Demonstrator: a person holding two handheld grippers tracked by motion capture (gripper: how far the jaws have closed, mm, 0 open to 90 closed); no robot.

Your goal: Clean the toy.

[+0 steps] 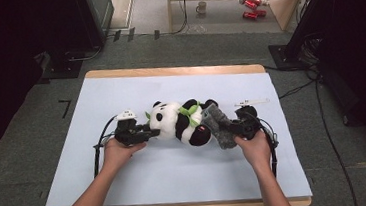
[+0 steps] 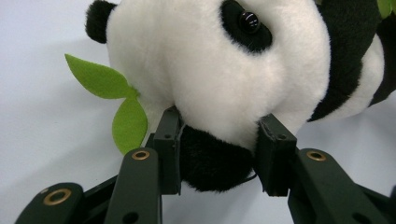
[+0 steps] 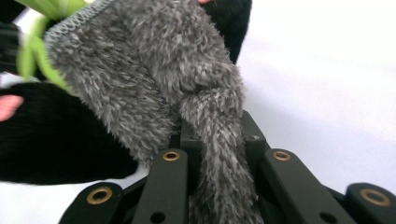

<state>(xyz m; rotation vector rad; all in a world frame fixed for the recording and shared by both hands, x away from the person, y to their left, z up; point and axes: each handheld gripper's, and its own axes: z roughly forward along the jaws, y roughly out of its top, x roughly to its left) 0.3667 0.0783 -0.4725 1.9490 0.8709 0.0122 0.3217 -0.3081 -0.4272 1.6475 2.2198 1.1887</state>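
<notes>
Lying between the left fingers [image 2: 170, 140], the panda's [image 1: 180, 121] black ear is clamped by the left gripper [image 2: 219, 154]. The right gripper [image 3: 219, 140] is clenched on a grey cloth [image 3: 154, 70], which runs between its fingers [image 3: 254, 140] and drapes beyond them.

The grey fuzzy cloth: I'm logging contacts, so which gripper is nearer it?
Right. The right gripper is shut on the grey fuzzy cloth; the left gripper clamps the panda's head, across the toy.

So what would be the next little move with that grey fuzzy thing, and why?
Probably the right gripper should pull the grey fuzzy sock further over the panda's black foot. Its jaws pinch a fold of the sock, whose open hem lies against the foot, while the left gripper grips the plush panda by its head, steadying it.
</notes>
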